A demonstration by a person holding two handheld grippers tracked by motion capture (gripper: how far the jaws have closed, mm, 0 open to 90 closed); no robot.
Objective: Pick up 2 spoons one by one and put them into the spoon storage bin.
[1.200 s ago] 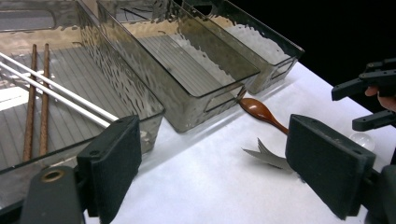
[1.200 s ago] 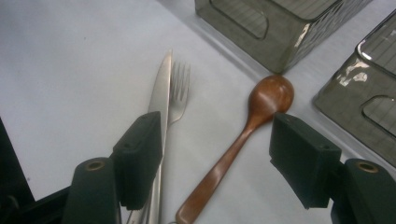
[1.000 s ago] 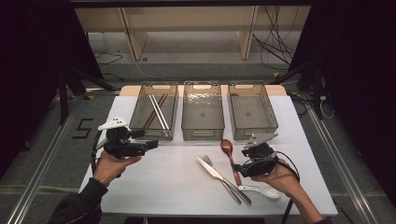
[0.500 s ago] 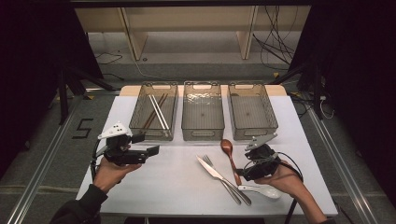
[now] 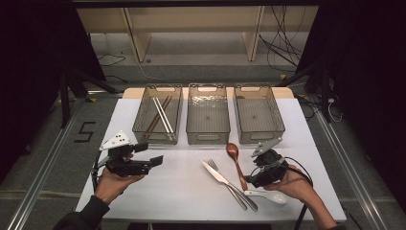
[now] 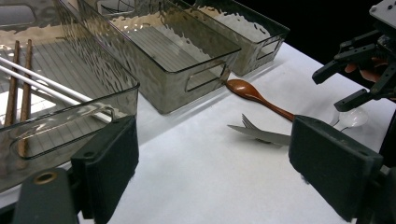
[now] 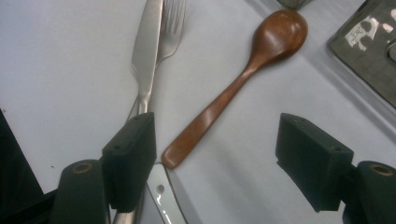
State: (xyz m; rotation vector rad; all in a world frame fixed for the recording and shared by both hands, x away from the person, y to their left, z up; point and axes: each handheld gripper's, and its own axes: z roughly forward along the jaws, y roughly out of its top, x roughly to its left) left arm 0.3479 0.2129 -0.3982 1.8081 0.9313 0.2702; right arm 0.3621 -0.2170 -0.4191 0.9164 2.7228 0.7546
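This looks like cutlery being sorted into the three clear bins at the back of the table (image 5: 143, 191), and the step in hand is the pickup of the wooden spoon (image 5: 235, 157).

Starting at the left: the left gripper (image 5: 154, 160) hangs above bare tabletop with its jaws wide apart and nothing between them, pointing across toward the cutlery. Behind it, the left bin (image 5: 158, 115) already holds chopsticks (image 5: 160, 114). The middle bin (image 5: 207, 114) and the right bin (image 5: 258, 114) look empty.

Further right, a knife (image 5: 221, 176) and fork (image 5: 230, 184) lie side by side, the wooden spoon just beside them with its bowl toward the bins, and a white spoon (image 5: 267, 195) lies by the right hand.

The right gripper (image 7: 215, 154) hovers low over the wooden spoon's handle end, jaws apart and straddling it, the pads not yet pressing (they have just been widening, then easing in a little). Next, I'd judge, it must drop slightly and close on the handle without catching the knife, which lies very near the left pad.
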